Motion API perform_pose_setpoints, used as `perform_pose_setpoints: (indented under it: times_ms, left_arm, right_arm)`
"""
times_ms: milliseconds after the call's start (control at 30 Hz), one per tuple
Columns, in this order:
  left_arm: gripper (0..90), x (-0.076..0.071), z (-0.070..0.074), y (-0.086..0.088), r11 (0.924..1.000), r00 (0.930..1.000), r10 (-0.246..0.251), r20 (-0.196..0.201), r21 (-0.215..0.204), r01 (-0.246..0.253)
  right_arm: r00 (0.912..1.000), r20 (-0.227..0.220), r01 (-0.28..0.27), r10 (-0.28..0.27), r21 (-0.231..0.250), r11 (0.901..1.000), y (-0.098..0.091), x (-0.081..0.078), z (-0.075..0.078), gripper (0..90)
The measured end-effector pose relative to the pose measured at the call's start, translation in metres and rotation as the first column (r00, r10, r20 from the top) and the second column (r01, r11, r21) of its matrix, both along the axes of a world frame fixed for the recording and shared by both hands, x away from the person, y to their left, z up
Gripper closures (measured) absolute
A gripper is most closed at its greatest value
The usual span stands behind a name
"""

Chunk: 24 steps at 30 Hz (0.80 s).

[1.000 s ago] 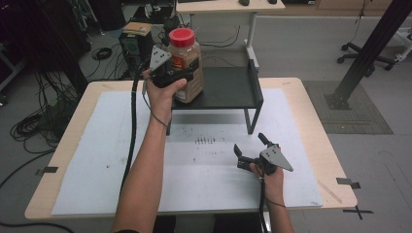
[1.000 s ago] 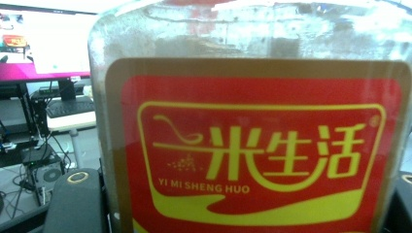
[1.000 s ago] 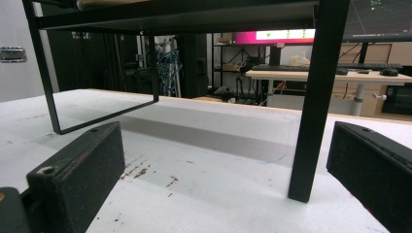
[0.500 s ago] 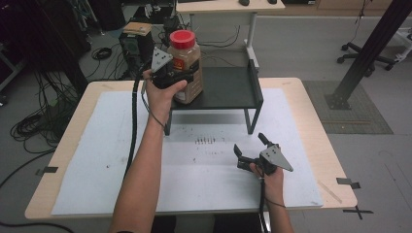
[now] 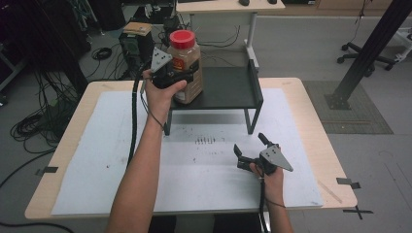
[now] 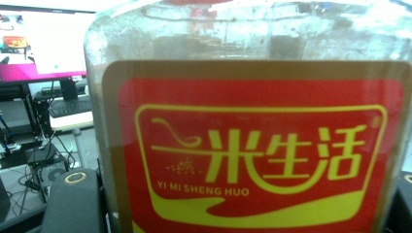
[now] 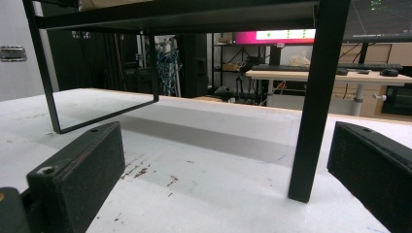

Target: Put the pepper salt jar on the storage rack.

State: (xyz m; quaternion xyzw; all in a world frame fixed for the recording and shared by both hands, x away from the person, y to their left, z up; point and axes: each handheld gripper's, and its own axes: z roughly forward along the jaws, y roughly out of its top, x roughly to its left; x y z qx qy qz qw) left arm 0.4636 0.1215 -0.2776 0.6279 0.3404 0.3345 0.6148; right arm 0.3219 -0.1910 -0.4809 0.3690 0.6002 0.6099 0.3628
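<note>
Risk of tipping: the jar (image 5: 186,65) is tall and stands near the left edge of the black shelf (image 5: 228,87); a sideways pull by the left gripper (image 5: 183,76) could topple it off that edge, I judge.
Risk of slipping: the smooth clear wall and label give the pads little bite, so a quick lift may let the jar slide down.
Left gripper: jaws clamped on the jar's body, below the red lid (image 5: 182,38), in the upper middle of the high view.
Jar in the left gripper view: its label (image 6: 260,155) sits right in front of the camera, between the jaws.
Right gripper (image 5: 250,149): jaws wide apart and empty, low over the white mat (image 5: 97,160), lower right of the high view, well apart from the jar.
Shelf leg (image 7: 316,102): stands just ahead of the right gripper, between its jaws in the right gripper view.
</note>
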Motion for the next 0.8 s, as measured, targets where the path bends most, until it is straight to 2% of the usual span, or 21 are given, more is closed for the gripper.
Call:
perform_pose_setpoints:
  times_ms: [800]
  left_arm:
    - [24.0, 0.0005, -0.0006, 0.0004, 1.0000, 1.0000, -0.004, 0.002, -0.003, 0.004]
  right_arm:
    - [1.0000, -0.003, 0.003, -0.003, -0.002, 1.0000, 0.0003, 0.0000, 0.0001, 0.0]
